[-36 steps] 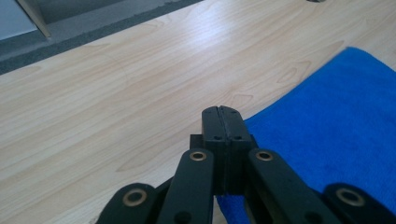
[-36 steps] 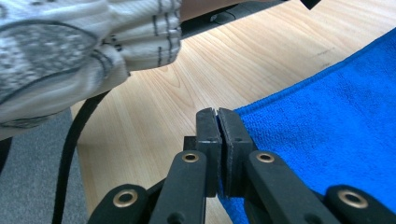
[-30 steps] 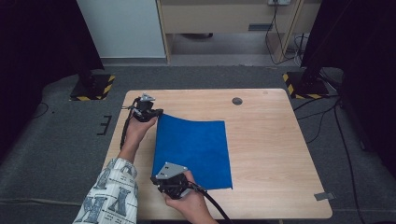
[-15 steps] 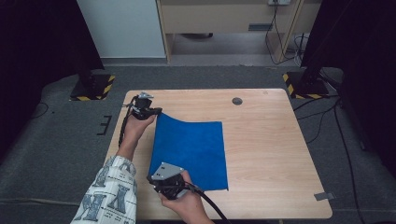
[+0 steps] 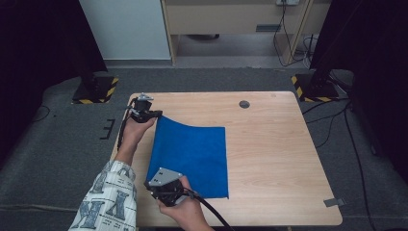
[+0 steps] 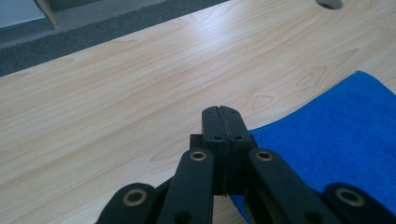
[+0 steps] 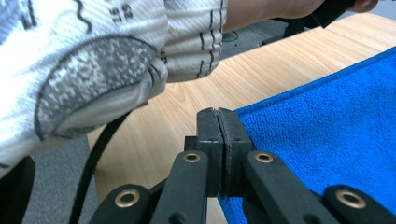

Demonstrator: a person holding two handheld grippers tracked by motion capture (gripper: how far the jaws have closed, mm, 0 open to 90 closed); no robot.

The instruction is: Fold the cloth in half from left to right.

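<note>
Two grippers: both working the one blue cloth [image 5: 192, 156], each clenching a corner on the cloth's left edge.
left gripper [image 5: 153, 114]: jaws pressed together on the far left corner of the cloth; in the left gripper view [image 6: 223, 122] the blue fabric is running out from under the closed jaws.
right gripper [image 5: 156, 185]: jaws pressed together on the near left corner; in the right gripper view [image 7: 218, 123] the cloth edge is sitting right at the jaw tips.
cloth position: lying on the left half of the wooden table [image 5: 274, 144], far edge curving up a little near the left gripper, the rest lying flat.
step, my guess: dragging or folding the cloth by its left edge.
doing it well: keeping both grips tight, moving both hands together at the same height, keeping the edge taut so no wrinkle is forming.
risk: thin pinch at the corners, fabric possibly slipping out.
counts: cloth one; grippers two; table one; round hole [image 5: 244, 104] in table one; patterned sleeve [image 5: 108, 202] one.
</note>
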